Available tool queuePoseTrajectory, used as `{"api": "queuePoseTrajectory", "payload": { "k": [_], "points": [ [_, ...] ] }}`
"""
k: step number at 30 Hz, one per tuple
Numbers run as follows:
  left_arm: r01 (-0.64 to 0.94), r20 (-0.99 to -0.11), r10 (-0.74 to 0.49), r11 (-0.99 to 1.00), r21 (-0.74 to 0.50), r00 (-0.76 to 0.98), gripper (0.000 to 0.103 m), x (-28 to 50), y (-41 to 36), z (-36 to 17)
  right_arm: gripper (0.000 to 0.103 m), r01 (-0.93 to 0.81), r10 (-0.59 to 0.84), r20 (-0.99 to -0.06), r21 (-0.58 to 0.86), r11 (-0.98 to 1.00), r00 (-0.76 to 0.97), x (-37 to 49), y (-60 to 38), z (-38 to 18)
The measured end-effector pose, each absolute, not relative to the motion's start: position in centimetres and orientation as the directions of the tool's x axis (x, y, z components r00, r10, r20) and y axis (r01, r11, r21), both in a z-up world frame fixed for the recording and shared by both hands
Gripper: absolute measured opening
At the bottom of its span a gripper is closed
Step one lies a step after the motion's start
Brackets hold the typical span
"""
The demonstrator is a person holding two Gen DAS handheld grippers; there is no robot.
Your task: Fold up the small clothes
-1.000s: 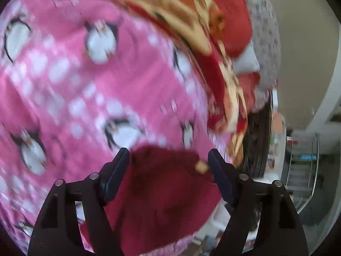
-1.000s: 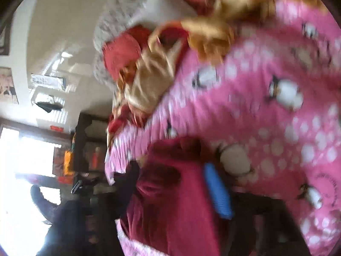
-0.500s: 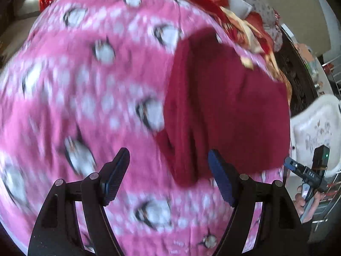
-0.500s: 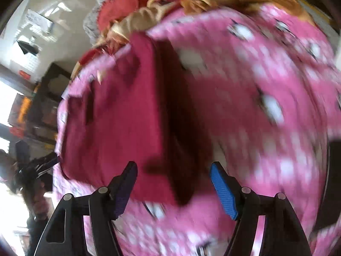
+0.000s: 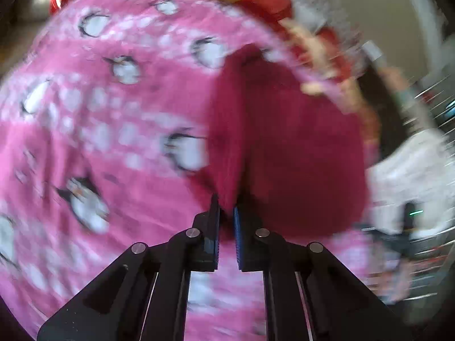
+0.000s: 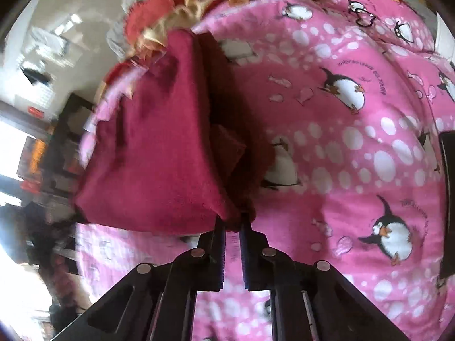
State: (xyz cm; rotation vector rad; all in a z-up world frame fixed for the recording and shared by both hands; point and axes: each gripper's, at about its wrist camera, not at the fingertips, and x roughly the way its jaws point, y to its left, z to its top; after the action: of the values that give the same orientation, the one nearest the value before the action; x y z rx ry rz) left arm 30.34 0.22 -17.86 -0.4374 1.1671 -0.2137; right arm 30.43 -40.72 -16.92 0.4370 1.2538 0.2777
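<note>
A dark red fleece garment (image 5: pixel 290 147) lies on a pink penguin-print blanket (image 5: pixel 93 147). My left gripper (image 5: pixel 226 213) is shut on the garment's near edge, which rises as a ridge between the fingers. In the right wrist view the same red garment (image 6: pixel 159 153) lifts off the blanket (image 6: pixel 355 147) with a folded layer hanging under it. My right gripper (image 6: pixel 232 224) is shut on its near corner.
A heap of red and gold clothes (image 5: pixel 321 48) lies at the blanket's far edge; it also shows in the right wrist view (image 6: pixel 199 2). Past the blanket's edge stand white furniture (image 5: pixel 409 176) and dark shelving (image 6: pixel 48 153).
Both grippers were open half a second ago, with the garment lying ahead of them. Both have since closed on its near edge and it now lifts.
</note>
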Motion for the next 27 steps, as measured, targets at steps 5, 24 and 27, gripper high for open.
{"api": "queuePoseTrajectory", "payload": {
  "k": [5, 24, 27],
  "points": [
    [-0.111, -0.805, -0.465, 0.838, -0.534, 0.368, 0.012, 29.4, 2.6, -19.2, 0.016, 0.046, 0.430, -0.861, 0.457, 0.888, 0.271, 30.6, -41.1, -17.6],
    [-0.281, -0.736, -0.573, 0.686, -0.671, 0.360, 0.061, 27.7, -0.9, -21.2, 0.081, -0.274, 0.510, -0.853, 0.467, 0.841, 0.112, 39.0, -21.8, -7.0],
    [-0.322, -0.662, -0.664, 0.578, -0.750, 0.348, 0.061, 27.6, -1.1, -22.1, 0.081, -0.301, 0.464, -0.886, 0.444, 0.844, -0.006, 41.7, -15.6, -8.1]
  ]
}}
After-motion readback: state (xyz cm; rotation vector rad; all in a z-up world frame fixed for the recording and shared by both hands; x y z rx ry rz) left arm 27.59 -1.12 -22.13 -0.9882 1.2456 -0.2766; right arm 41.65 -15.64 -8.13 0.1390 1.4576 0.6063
